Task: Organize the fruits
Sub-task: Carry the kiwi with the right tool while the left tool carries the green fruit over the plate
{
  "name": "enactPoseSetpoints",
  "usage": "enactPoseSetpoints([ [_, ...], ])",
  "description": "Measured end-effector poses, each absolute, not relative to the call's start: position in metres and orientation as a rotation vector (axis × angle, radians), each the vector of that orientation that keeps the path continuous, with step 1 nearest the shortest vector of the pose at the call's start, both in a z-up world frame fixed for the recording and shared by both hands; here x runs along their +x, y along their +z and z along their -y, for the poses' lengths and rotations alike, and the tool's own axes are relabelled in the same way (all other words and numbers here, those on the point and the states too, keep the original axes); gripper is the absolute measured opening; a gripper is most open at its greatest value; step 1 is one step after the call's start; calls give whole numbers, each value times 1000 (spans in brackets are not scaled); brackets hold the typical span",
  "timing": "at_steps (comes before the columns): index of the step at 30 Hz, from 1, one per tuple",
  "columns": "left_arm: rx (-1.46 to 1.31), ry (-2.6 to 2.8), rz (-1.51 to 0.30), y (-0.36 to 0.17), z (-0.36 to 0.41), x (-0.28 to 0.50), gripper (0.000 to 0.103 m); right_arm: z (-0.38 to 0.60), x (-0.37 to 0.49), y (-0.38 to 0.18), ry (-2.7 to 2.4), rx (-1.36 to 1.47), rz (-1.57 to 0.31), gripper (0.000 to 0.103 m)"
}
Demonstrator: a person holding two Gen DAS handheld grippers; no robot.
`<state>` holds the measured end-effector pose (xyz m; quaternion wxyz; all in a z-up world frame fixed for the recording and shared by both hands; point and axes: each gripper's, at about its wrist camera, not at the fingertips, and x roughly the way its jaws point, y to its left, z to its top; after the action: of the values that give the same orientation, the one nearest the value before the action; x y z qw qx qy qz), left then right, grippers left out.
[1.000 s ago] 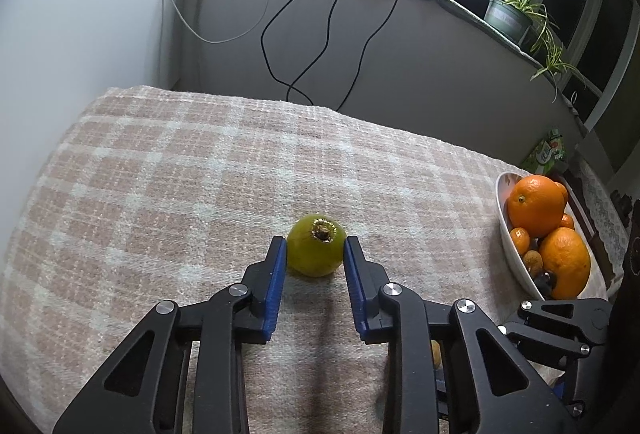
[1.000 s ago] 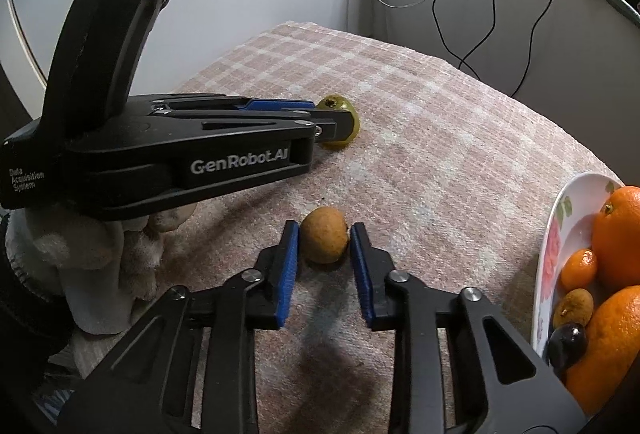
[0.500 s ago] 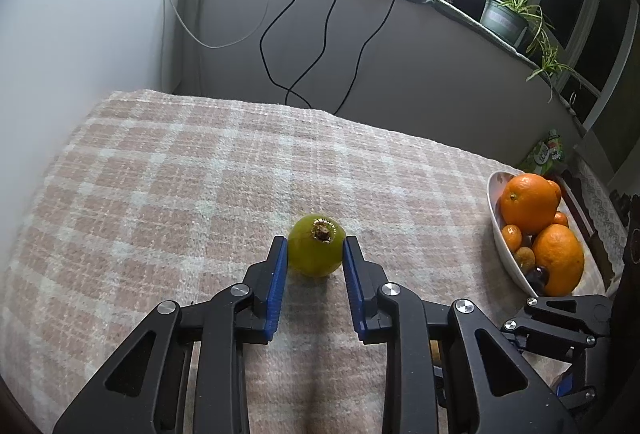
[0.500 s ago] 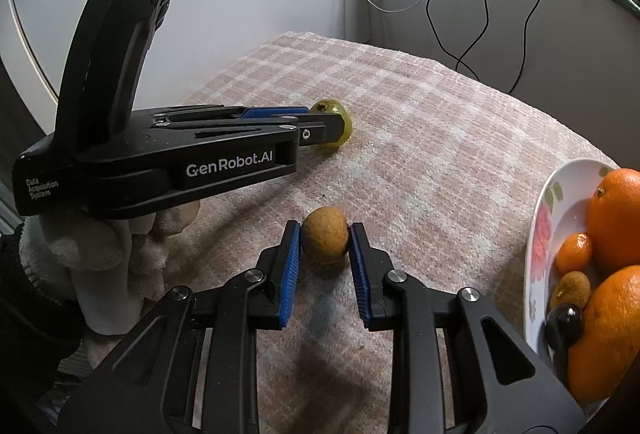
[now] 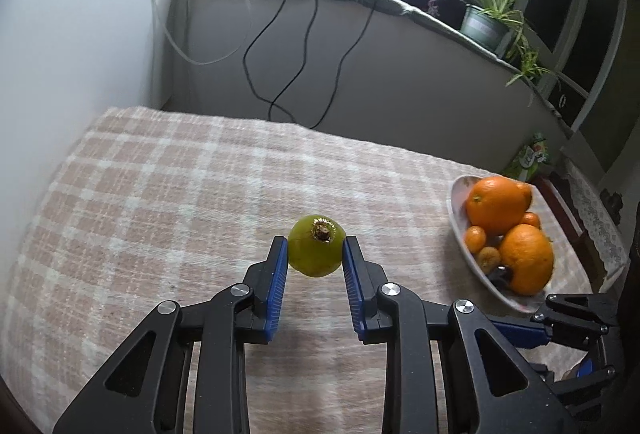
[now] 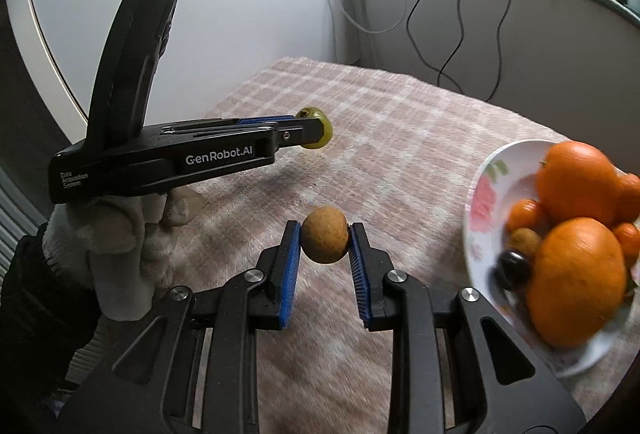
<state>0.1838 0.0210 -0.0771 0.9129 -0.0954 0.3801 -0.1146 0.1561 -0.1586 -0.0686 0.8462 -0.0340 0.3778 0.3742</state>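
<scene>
The left gripper (image 5: 315,261) had its blue-padded jaws clamped on a green fruit (image 5: 316,251), stem end facing up, held clear above the checked cloth (image 5: 160,202) that covered the counter; in the right wrist view the same gripper (image 6: 304,128) reached in from the left, gripped by a gloved hand (image 6: 120,242), with the green fruit (image 6: 318,133) at its tip; the right gripper (image 6: 325,246) had its jaws pressed against both sides of a small brown round fruit (image 6: 325,240), also lifted off the cloth (image 6: 400,122); further right stood a white flowered bowl (image 6: 486,190), resting on the cloth and holding two large oranges (image 6: 576,282), several small orange fruits, a brown one and a dark one; the bowl (image 5: 460,202) lay well apart from the green fruit.
</scene>
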Motion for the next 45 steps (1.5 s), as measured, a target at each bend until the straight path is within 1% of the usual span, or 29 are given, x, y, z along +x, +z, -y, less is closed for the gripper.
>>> enactPoseSetpoints([
  [20,-97,-359,-693,-36,48,161,26,238,146,-38,675,23,-704,25],
  [37,-41,-419,-714,-41,94,168,26,294,169,-38,576,63,-701,25],
  [45,-16,-432,-726,-46,111,172,26,310,195,-45,536,91,-722,25],
])
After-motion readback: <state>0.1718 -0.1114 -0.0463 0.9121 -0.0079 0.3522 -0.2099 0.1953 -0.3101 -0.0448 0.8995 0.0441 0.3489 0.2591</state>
